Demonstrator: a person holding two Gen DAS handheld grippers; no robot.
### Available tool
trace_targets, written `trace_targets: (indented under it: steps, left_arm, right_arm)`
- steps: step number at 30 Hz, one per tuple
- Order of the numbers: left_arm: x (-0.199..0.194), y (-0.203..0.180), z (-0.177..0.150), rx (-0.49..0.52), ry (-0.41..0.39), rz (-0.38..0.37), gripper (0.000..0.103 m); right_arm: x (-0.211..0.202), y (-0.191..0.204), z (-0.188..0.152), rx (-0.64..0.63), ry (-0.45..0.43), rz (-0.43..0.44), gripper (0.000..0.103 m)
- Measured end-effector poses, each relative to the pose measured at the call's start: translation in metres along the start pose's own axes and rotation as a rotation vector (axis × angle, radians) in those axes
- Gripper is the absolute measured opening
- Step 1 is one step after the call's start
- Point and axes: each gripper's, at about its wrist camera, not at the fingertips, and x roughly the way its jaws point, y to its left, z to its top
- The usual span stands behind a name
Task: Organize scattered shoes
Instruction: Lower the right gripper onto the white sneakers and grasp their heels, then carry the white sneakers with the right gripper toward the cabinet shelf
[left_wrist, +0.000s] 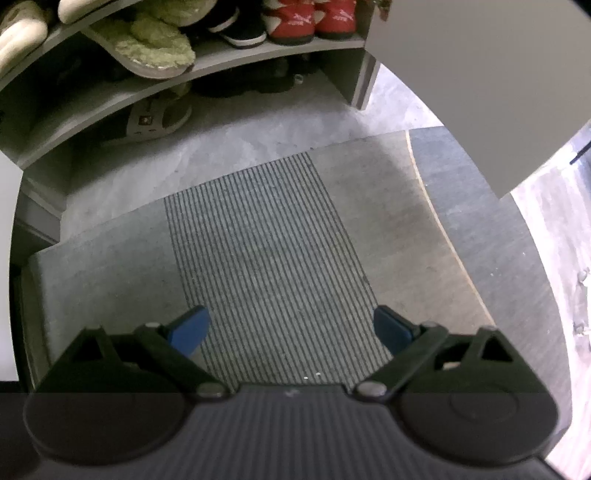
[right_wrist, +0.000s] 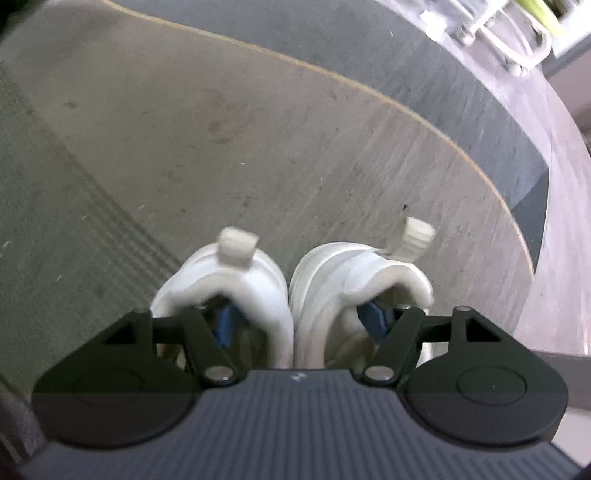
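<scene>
White sneakers (right_wrist: 291, 291): a pair, side by side and touching at their inner edges, heels toward the top of the right wrist view, each with a pull tab at the heel; they stand on the mat just ahead of the right gripper, at 12 o'clock from its body.
Right gripper (right_wrist: 301, 323): points steeply down, one blue pad inside each sneaker's opening, the two inner collars between the pads; jaws stand apart, and the pads do not clearly press on the collars.
Mat (right_wrist: 221, 129): beige field under the sneakers, a ribbed striped band at 9 o'clock, a thin tan curve and a dark grey border from 12 to 3 o'clock.
Left gripper (left_wrist: 291, 328): open wide with nothing between its blue pads, over the striped band of the mat.
Shoe rack (left_wrist: 258, 55): grey shelves at 12 o'clock in the left wrist view, beyond a strip of grey floor (left_wrist: 147, 192).
Red shoes (left_wrist: 306, 20): a pair on the rack's upper shelf at 12 o'clock.
Black shoes (left_wrist: 240, 31): just left of the red pair, white soles.
Green fuzzy slippers (left_wrist: 151, 48): at 11 o'clock, one hanging over the shelf edge.
Grey sandal (left_wrist: 155, 118): on the lower level, at 11 o'clock.
</scene>
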Motion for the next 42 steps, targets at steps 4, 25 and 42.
trace_targets:
  steps: [4, 25, 42]
  left_arm:
    - [0.003, -0.001, -0.004, 0.017, 0.004, 0.009, 0.097]
    - [-0.027, 0.083, 0.02, -0.09, -0.28, 0.175, 0.096]
    - [-0.011, 0.246, 0.013, -0.389, -0.132, 0.429, 0.096]
  right_arm:
    - [0.008, 0.009, 0.007, -0.007, -0.002, 0.018, 0.062]
    - [-0.179, 0.179, 0.042, -0.294, -0.811, 0.33, 0.035]
    - [-0.34, 0.407, 0.093, -0.773, -0.931, 0.857, 0.035]
